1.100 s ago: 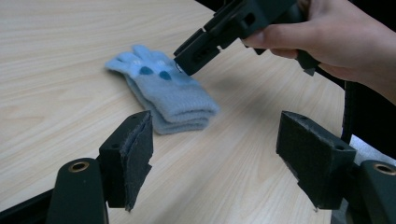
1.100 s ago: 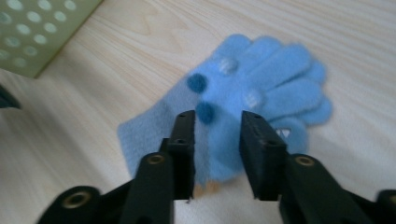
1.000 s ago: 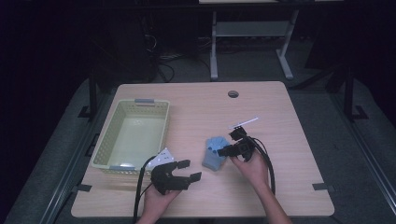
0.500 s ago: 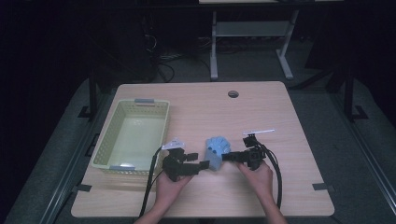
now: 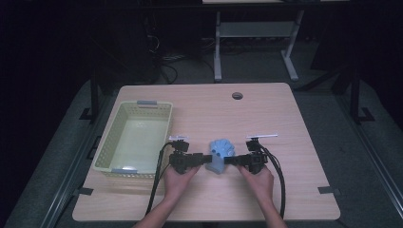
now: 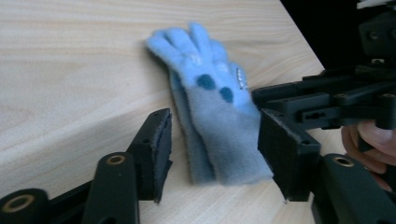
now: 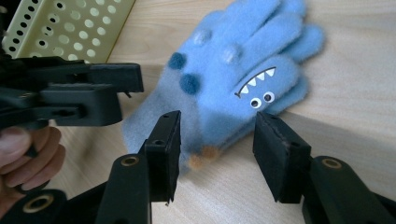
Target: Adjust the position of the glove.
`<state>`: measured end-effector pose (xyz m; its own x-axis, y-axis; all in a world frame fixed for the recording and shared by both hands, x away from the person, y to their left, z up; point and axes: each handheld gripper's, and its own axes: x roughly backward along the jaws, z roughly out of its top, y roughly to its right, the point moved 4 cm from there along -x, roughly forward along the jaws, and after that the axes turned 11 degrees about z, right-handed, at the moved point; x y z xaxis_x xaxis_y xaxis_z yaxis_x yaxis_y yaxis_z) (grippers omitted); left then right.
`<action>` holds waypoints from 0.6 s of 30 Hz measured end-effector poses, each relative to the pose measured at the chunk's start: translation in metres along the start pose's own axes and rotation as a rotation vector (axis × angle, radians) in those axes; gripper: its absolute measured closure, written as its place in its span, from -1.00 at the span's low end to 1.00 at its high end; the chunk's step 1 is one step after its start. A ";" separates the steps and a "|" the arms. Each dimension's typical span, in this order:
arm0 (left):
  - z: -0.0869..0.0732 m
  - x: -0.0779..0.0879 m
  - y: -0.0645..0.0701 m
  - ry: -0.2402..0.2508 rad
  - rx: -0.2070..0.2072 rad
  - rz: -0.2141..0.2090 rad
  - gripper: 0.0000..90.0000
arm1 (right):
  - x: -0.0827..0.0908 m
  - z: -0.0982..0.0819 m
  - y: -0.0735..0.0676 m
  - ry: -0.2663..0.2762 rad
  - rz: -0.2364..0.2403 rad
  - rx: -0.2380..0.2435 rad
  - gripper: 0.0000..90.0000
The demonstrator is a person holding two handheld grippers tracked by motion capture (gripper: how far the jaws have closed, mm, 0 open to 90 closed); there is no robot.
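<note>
A pair of light blue fleece gloves (image 5: pixel 221 153) lies on the wooden bench (image 5: pixel 294 123), right of the pale yellow perforated basket (image 5: pixel 107 142) and between the two hand-held grippers. In the right gripper view the upper glove carries a monster face with white teeth and googly eyes, darker blue pompoms and a small orange tuft near the cuff.

The left gripper (image 5: pixel 203 160) comes at the gloves from the basket side, held low and level over the bench. Its jaws have just been closing; in the left gripper view the cuff end of the gloves (image 6: pixel 219 116) sits between them, with the right-hand pad against the fleece and the left-hand pad standing clear, so there is no grip yet.

The right gripper (image 5: pixel 232 161) faces it from the opposite side, also low and level. In the right gripper view its jaws stand apart around the cuff (image 7: pixel 212 130); the left-hand pad lies at the edge of the fleece and the right-hand pad is off it, so nothing is clamped.

The tips of the two grippers nearly meet over the cuff
</note>
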<state>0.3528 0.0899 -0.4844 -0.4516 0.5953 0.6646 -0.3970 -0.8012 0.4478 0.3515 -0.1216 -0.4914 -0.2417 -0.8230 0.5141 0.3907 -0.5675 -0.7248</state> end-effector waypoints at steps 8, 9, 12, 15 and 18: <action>-0.001 -0.009 -0.005 -0.039 0.057 -0.014 0.07 | -0.001 -0.005 0.003 0.012 0.035 -0.049 0.17; -0.001 -0.009 -0.006 -0.049 0.058 -0.019 0.07 | 0.000 -0.006 0.003 0.019 0.039 -0.051 0.18; -0.001 -0.011 -0.006 -0.057 0.075 -0.035 0.06 | -0.001 -0.010 0.005 0.019 0.048 -0.065 0.22; -0.002 -0.013 -0.007 -0.070 0.081 -0.041 0.08 | -0.001 -0.010 0.005 0.031 0.052 -0.075 0.24; -0.003 -0.015 -0.007 -0.085 0.096 -0.060 0.16 | -0.003 -0.009 0.005 0.035 0.061 -0.084 0.28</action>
<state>0.3599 0.0869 -0.4994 -0.3585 0.6385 0.6811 -0.3415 -0.7687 0.5409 0.3461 -0.1220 -0.5010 -0.2513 -0.8558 0.4522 0.3301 -0.5150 -0.7911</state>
